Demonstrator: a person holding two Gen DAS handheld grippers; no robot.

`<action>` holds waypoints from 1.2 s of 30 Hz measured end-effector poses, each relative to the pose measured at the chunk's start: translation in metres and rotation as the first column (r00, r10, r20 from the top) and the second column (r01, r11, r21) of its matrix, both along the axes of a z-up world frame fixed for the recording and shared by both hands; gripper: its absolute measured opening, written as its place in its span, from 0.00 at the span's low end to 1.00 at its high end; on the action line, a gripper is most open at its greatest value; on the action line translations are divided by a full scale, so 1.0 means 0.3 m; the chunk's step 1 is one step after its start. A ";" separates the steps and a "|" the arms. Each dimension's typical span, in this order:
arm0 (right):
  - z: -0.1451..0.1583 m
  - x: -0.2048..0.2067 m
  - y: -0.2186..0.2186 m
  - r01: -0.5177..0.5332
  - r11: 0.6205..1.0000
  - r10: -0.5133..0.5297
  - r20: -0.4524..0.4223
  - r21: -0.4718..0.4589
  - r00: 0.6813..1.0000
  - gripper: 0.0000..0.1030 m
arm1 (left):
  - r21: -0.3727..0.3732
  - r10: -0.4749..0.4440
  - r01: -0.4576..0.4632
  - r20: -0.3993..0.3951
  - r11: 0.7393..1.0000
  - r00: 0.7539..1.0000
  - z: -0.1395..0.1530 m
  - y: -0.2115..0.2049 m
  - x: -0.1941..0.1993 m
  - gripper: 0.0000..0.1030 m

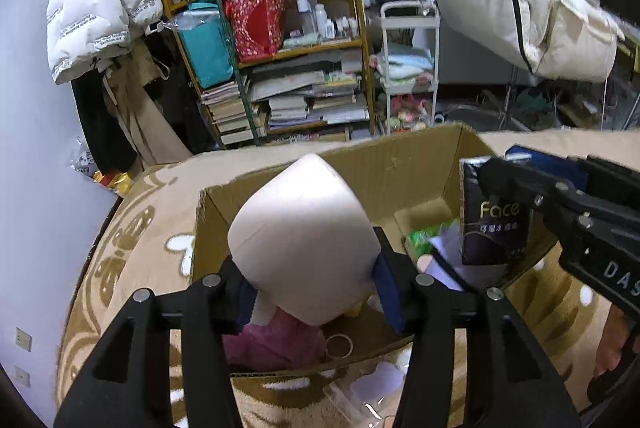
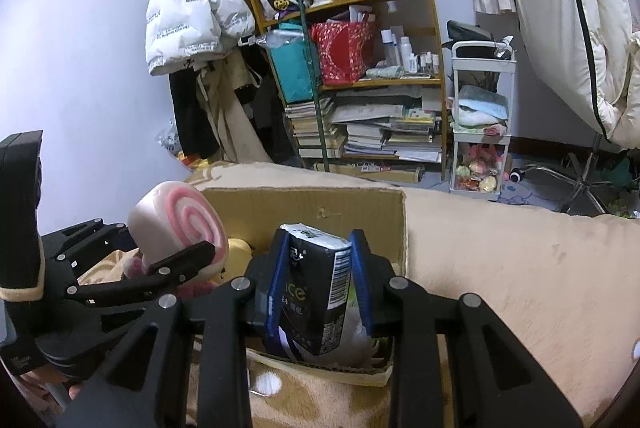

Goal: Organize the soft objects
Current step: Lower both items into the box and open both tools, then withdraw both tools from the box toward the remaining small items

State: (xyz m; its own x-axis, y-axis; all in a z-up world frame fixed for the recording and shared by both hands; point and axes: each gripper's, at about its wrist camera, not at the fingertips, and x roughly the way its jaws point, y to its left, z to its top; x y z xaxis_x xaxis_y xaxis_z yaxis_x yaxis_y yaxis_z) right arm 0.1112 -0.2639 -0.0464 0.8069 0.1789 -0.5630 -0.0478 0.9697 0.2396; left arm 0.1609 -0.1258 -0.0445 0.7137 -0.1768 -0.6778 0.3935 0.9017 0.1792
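My left gripper (image 1: 316, 292) is shut on a soft pink-and-white swirl cushion (image 1: 304, 236), held above the open cardboard box (image 1: 400, 156); the cushion's swirl face shows in the right wrist view (image 2: 180, 228). My right gripper (image 2: 318, 288) is shut on a black "Face" tissue pack (image 2: 316, 288), held over the box's right part (image 2: 320, 204); the pack also shows in the left wrist view (image 1: 496, 216). Inside the box lie a pink plush (image 1: 276, 344), a green packet (image 1: 424, 240) and a yellow plush (image 2: 236, 260).
The box sits on a beige patterned blanket (image 2: 500, 268). Behind stand a cluttered wooden bookshelf (image 2: 360, 88), a white trolley (image 2: 480, 116) with soft toys, hanging jackets (image 2: 192, 12) and a chair base (image 2: 584, 184).
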 end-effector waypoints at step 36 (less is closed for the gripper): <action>0.021 -0.062 -0.046 0.040 0.996 -0.039 -0.009 0.080 0.999 0.89 | -0.023 0.122 -0.121 0.065 0.992 0.990 0.105 0.102 -0.103 0.95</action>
State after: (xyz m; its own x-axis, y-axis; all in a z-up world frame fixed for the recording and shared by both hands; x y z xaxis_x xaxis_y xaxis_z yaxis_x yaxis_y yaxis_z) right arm 0.0925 -0.2778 -0.0400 0.8103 0.1917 -0.5537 -0.0078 0.9484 0.3170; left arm 0.1300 -0.0952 -0.0131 0.7736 -0.0984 -0.6260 0.2690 0.9454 0.1839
